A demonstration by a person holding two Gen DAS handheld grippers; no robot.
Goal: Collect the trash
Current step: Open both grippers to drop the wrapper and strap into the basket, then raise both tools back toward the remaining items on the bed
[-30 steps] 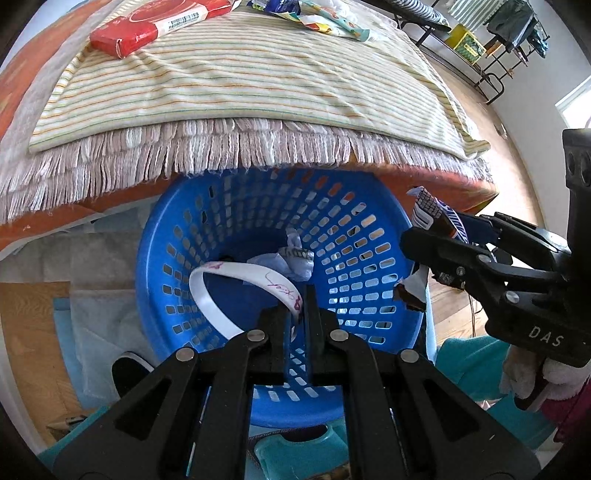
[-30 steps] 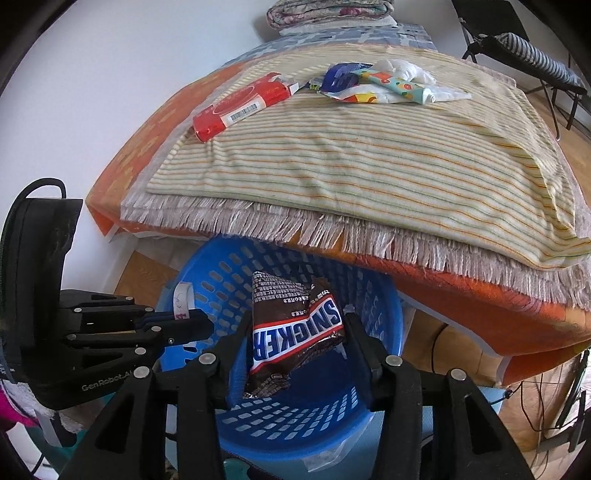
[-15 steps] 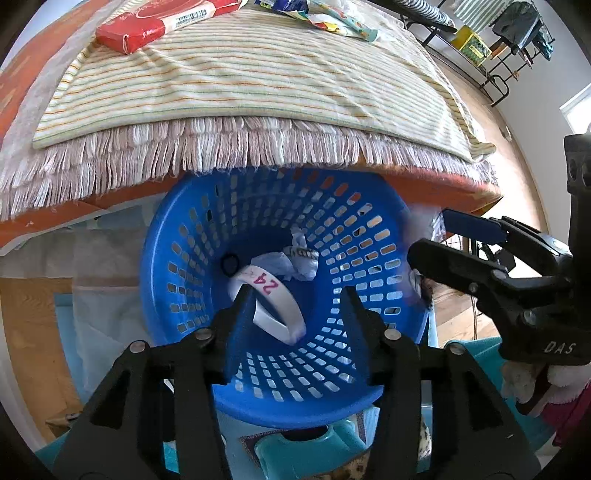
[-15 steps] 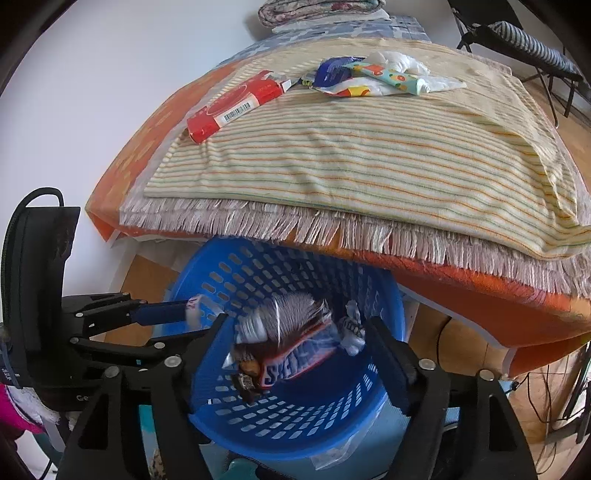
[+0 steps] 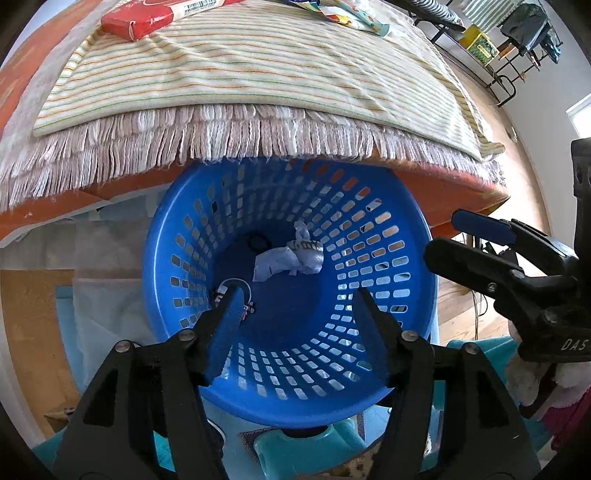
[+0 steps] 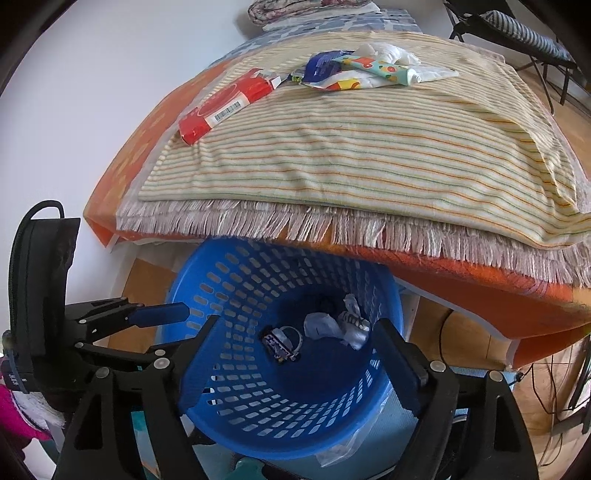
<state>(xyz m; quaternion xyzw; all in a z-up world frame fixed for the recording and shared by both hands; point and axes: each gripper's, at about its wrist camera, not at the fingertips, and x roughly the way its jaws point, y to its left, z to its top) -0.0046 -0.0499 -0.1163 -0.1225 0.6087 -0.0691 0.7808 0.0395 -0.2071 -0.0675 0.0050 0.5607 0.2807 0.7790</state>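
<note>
A blue perforated basket [image 5: 162, 266] [image 6: 236, 280] stands on the floor under the bed's fringed edge. At its bottom lie a crumpled white paper [image 5: 288, 258] [image 6: 332, 328], a curled white band [image 5: 236, 286] and a dark candy wrapper [image 6: 280, 343]. My left gripper [image 5: 297, 297] hangs over the basket with its jaws opening and nothing between them. My right gripper [image 6: 295, 326] is also above the basket, jaws opening and empty. Each gripper shows in the other's view, the right gripper [image 5: 480, 236] at the right and the left gripper [image 6: 159, 314] at the left.
On the striped blanket [image 6: 351, 147] lie a red box [image 6: 221, 107] [image 5: 147, 18] and a heap of colourful wrappers with a white tissue [image 6: 358, 70]. A folding chair [image 6: 517, 26] stands at the far right. Cables [image 6: 554, 376] run over the wooden floor.
Both grippers opened. The left let go of the white band and the right let go of the Snickers wrapper; both dropped to the basket's bottom. Neither hand moved.
</note>
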